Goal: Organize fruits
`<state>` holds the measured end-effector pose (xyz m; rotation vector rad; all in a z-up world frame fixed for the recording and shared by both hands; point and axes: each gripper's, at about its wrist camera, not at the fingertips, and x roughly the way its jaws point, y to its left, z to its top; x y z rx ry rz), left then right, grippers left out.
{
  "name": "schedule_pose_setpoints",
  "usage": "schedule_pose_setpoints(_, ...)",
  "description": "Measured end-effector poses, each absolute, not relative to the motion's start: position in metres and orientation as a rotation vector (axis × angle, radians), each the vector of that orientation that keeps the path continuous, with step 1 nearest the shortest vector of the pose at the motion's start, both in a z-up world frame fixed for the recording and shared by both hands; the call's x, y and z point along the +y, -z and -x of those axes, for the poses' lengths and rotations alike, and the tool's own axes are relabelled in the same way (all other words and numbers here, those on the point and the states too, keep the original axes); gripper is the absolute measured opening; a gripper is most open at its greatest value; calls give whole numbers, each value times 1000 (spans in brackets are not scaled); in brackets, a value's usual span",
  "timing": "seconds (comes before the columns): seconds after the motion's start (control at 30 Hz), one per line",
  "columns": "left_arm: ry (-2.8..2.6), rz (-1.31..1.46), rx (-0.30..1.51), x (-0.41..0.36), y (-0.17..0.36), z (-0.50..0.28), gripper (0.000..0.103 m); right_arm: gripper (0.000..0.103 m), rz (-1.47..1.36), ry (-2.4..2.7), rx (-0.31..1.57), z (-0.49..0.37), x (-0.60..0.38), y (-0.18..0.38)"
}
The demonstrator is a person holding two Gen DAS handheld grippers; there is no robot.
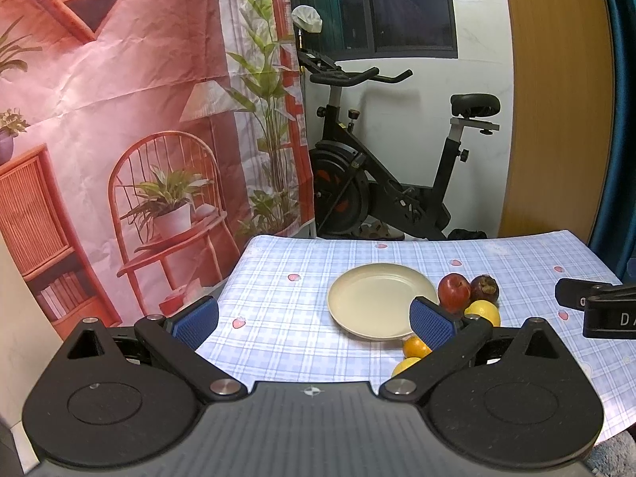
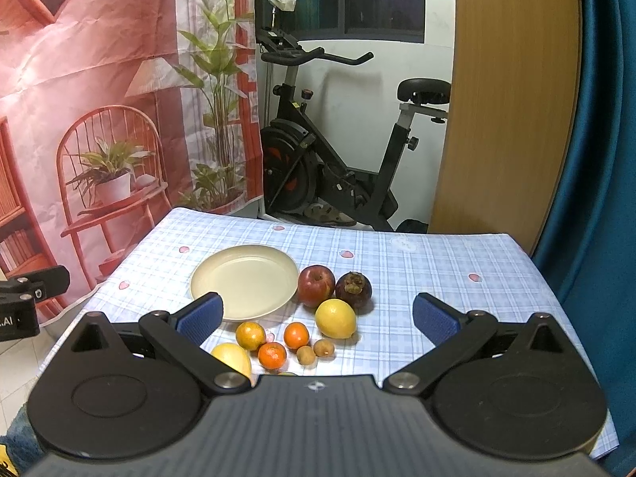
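Observation:
A cream plate (image 2: 244,280) lies empty on the checked tablecloth (image 2: 417,262). Right of it sit a red apple (image 2: 316,285), a dark mangosteen (image 2: 353,284) and a lemon (image 2: 336,318). In front lie several small oranges (image 2: 296,335), two small brown fruits (image 2: 323,347) and a second lemon (image 2: 231,357). My right gripper (image 2: 316,316) is open above the near fruits. My left gripper (image 1: 314,318) is open over the table's left part, with the plate (image 1: 377,298), apple (image 1: 453,292), mangosteen (image 1: 484,288) and lemon (image 1: 482,312) beyond it.
An exercise bike (image 2: 338,151) stands behind the table. A printed backdrop (image 2: 99,99) hangs at the left, a wooden panel (image 2: 512,99) and blue curtain (image 2: 596,159) at the right. The right gripper shows at the left wrist view's right edge (image 1: 596,306).

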<state>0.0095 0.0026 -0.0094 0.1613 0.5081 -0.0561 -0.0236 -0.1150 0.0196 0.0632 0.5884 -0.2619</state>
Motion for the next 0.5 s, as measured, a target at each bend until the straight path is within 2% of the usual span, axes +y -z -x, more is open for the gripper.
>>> schedule_pose_setpoints(0.5, 77, -137, 514, 4, 9, -10, 103, 103, -82, 254, 586, 25, -116, -17)
